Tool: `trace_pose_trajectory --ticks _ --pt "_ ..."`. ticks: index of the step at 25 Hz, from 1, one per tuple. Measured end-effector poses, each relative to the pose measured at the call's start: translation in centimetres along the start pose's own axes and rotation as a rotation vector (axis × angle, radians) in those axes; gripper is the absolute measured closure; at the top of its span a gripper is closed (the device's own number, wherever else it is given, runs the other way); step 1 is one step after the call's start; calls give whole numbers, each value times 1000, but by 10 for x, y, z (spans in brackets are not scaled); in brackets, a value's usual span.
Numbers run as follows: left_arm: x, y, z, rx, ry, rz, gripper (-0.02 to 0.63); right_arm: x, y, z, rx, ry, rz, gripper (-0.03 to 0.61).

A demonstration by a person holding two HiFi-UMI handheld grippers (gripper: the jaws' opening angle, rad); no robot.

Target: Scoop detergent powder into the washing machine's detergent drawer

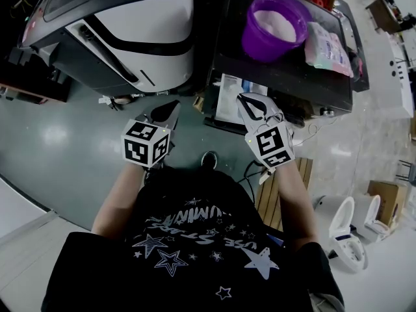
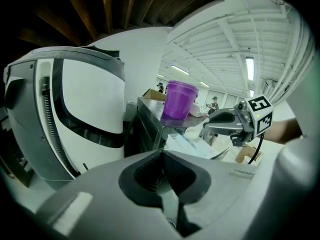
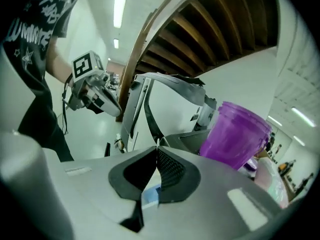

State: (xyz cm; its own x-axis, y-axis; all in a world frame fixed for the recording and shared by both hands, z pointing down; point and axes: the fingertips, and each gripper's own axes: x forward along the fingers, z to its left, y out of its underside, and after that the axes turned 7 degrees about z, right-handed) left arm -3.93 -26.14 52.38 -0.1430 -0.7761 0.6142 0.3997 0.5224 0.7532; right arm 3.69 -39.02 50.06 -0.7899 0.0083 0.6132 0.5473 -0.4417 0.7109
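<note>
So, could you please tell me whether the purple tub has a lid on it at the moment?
No, the purple tub is open on top, with pale powder showing inside it.

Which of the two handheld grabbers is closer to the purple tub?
Right. The right gripper is at the near edge of the table that the tub stands on. The left gripper is farther left, off the table, in front of the washing machine.
</note>
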Motion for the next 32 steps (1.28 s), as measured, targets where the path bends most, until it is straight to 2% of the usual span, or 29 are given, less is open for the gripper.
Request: trace_pose_trajectory --ticks 4,9,18,21,26,32 --pt "-2 3 0 0 2 3 612 0 1 7 -145 43 30 546" --pt "-4 7 1 0 3 5 612 3 3 18 -300 54 53 546" --pt "-8 12 4 -7 -4 14 612 7 15 33 -644 79 99 546" --pt "-8 11 6 -9 -8 13 612 8 17 35 -724 84 103 546" --pt "-7 13 7 -14 -13 21 612 10 20 35 -715 75 94 546" --pt "-4 13 12 -18 -16 28 612 10 12 31 -565 55 57 546"
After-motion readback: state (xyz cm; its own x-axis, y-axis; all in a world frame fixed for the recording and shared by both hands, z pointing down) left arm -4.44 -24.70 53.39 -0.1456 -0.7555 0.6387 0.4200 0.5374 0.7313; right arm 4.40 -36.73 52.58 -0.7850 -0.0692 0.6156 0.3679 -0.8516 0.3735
